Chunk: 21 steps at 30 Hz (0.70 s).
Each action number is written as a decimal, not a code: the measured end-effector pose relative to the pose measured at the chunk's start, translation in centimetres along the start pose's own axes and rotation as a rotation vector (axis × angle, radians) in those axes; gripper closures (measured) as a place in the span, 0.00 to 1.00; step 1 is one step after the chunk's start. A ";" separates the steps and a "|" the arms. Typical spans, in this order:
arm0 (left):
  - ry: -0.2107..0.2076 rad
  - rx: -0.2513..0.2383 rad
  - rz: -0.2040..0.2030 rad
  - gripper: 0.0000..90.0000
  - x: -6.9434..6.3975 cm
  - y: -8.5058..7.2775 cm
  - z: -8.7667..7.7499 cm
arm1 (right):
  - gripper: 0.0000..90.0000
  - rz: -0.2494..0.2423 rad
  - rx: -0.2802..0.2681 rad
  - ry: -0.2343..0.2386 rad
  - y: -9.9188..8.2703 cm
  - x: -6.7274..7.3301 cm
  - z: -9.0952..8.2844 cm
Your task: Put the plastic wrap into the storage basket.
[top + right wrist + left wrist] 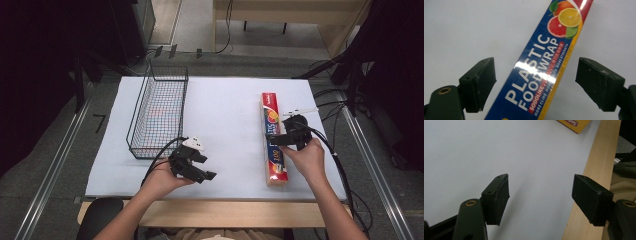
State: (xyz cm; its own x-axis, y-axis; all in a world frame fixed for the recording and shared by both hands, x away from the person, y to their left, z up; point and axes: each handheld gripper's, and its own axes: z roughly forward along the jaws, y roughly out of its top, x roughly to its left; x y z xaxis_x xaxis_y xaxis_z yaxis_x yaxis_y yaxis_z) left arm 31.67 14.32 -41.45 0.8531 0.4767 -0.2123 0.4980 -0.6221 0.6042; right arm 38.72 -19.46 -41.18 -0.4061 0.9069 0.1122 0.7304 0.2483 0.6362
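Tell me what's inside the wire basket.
Nothing shows inside the wire basket; through its mesh only the white table cover appears. The plastic food wrap box lies apart, outside it.

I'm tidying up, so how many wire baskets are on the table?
1. The wire basket stands on the left part of the white table, left of the plastic wrap box. None other visible.

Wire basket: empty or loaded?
Empty. Through the mesh of the wire basket the high view shows just the white table; the plastic wrap box lies flat on the table, well apart from it.
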 end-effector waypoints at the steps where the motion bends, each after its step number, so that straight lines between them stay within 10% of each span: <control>1: 0.000 -0.001 0.000 0.34 0.0 0.0 0.0 | 0.17 0.015 0.000 0.006 0.1 0.1 0.3; 21: -0.002 0.014 -0.001 0.34 0.2 -0.1 0.3 | 0.18 0.052 0.146 -0.062 0.5 0.1 4.7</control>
State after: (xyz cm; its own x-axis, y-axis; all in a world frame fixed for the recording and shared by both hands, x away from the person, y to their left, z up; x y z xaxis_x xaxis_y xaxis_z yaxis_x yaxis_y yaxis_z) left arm 31.81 14.26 -41.80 0.8529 0.4759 -0.2145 0.5008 -0.6300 0.5936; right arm 41.62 -17.60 -44.49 -0.3349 0.9378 0.0921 0.8231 0.2436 0.5130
